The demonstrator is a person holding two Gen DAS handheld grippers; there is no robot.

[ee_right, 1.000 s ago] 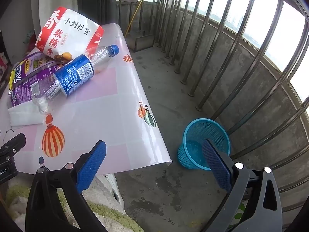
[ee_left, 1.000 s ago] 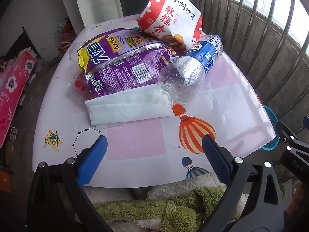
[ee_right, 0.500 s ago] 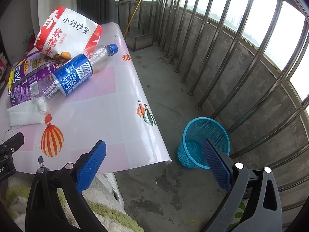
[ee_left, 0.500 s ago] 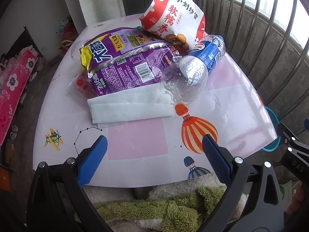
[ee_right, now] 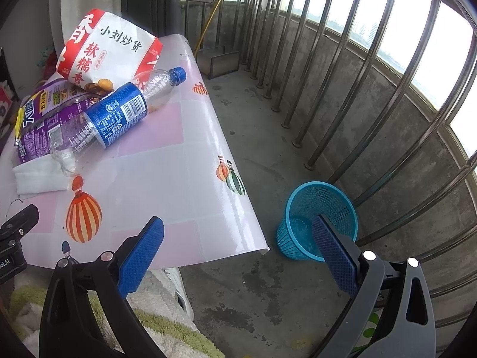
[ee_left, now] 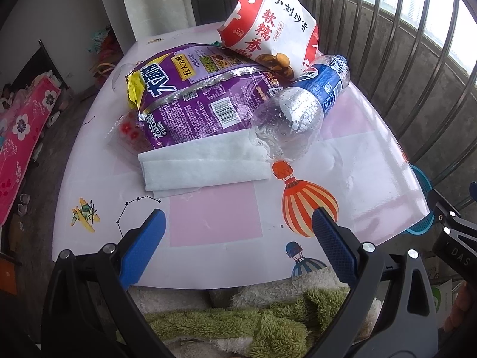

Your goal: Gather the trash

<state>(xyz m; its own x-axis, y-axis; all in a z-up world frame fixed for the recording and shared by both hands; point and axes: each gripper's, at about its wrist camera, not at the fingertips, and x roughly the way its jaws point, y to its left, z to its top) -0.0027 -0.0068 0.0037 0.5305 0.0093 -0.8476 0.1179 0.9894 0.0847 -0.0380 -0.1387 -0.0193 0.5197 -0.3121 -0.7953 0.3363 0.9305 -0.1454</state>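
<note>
On the white and pink table (ee_left: 214, 223) lies a pile of trash: a purple snack bag (ee_left: 196, 101), a red and white snack bag (ee_left: 274, 29) behind it, a clear plastic bottle with a blue label (ee_left: 301, 104) lying on its side, and a folded white tissue (ee_left: 205, 164) in front. My left gripper (ee_left: 237, 226) hovers open over the table's near edge, short of the tissue. My right gripper (ee_right: 238, 234) is open beyond the table's right corner, above the floor. A blue mesh wastebasket (ee_right: 319, 217) stands on the floor to the right. The bottle (ee_right: 116, 116) shows there too.
A small clear wrapper with red dots (ee_left: 128, 128) lies left of the purple bag. Metal railing bars (ee_right: 357, 83) line the concrete balcony on the right. A green and white fuzzy cloth (ee_left: 226, 325) lies below the table's near edge. Pink flowered fabric (ee_left: 21, 137) is at far left.
Both grippers have crept slightly forward toward the table; the trash looks a little nearer. Nothing on the table has moved.
</note>
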